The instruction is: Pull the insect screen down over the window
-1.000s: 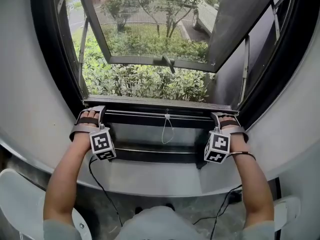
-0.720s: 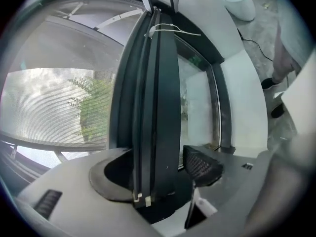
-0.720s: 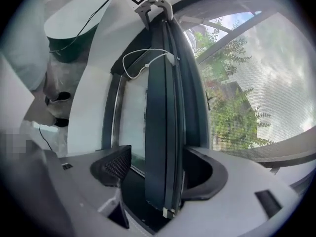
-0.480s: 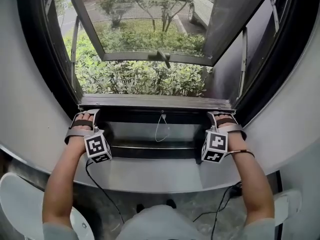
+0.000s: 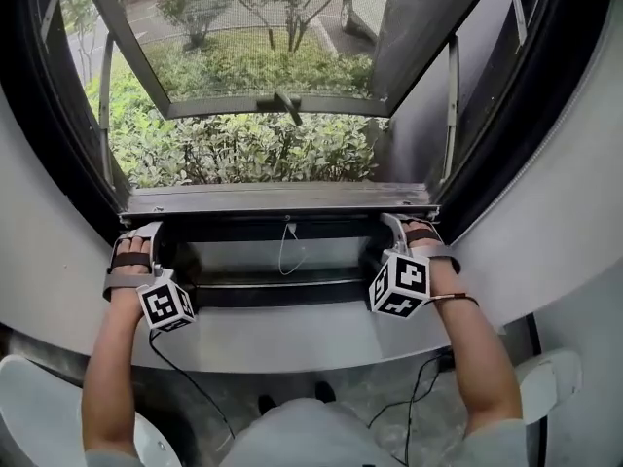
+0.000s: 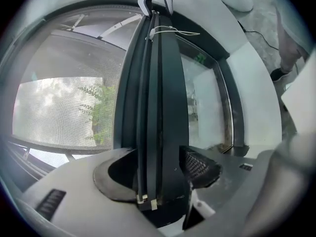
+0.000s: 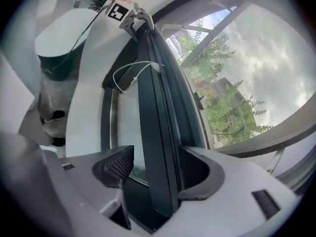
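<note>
The insect screen's dark bottom bar [image 5: 282, 200] lies level just above the lower window frame, with mesh [image 5: 263, 66] stretched above it. A white pull cord [image 5: 284, 251] hangs from the bar's middle. My left gripper [image 5: 136, 241] is at the bar's left end and my right gripper [image 5: 404, 232] at its right end. In the left gripper view the bar [image 6: 153, 107] runs between the jaws of the left gripper [image 6: 155, 174], which press on it. In the right gripper view the right gripper [image 7: 160, 174] likewise clamps the bar [image 7: 155, 132]. Both pairs of jaws have just been closing on the bar.
Beyond the mesh an outward-tilted window sash [image 5: 282, 105] with a handle hangs over green shrubs [image 5: 243, 154]. A pale sill [image 5: 292, 343] curves below the frame. Cables [image 5: 185, 377] trail to the floor, and white rounded objects [image 5: 29, 397] sit at the lower corners.
The whole head view has shifted, so the hands and bar sit further left in it. Both grippers stay at the bar's ends, and the bar keeps its height above the sill.
</note>
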`<state>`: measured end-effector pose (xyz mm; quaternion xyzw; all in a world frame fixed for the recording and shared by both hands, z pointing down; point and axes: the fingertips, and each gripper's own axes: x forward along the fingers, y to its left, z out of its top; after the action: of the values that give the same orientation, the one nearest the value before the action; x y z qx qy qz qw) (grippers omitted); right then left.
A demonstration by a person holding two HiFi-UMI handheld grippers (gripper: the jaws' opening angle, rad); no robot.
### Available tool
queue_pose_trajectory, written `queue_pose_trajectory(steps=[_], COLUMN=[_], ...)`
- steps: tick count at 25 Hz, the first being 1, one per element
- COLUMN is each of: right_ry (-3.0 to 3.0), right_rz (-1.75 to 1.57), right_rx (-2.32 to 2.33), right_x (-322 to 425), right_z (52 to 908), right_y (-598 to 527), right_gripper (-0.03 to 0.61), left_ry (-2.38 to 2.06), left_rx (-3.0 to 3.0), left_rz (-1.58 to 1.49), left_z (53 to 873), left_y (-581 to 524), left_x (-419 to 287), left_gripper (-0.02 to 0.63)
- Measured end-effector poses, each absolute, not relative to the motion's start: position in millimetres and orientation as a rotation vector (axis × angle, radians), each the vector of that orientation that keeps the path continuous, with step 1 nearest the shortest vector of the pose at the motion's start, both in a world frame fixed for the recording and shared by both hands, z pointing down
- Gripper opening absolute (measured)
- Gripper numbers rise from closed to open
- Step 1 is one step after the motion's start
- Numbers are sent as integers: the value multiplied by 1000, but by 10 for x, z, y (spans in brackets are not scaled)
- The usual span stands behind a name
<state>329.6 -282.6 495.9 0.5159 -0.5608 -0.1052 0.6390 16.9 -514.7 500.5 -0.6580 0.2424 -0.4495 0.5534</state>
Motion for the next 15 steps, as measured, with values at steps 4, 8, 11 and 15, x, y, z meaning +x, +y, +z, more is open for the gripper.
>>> queue_pose_trajectory(steps=[4, 8, 11, 15], right_ry=[-1328, -1142, -1049, -992], right_rz=[-130, -332, -439, -518], right_rx=[1065, 1003, 1027, 1189], right_x=[3308, 3420, 3446, 3461], right_z=[4881, 4901, 4947, 4955], right_y=[-2806, -2876, -2891, -2942], right_gripper=[235, 210, 213, 215], left_ry=[569, 544, 578, 671], left_rx=[-1590, -1579, -1551, -1531], left_rz=[-1089, -1121, -1097, -1040], left_z=[5012, 5016, 5017, 5089], left_y=[-5122, -5136, -5152, -5194], left_x=[162, 186, 182, 199], left_gripper=[272, 272, 272, 275])
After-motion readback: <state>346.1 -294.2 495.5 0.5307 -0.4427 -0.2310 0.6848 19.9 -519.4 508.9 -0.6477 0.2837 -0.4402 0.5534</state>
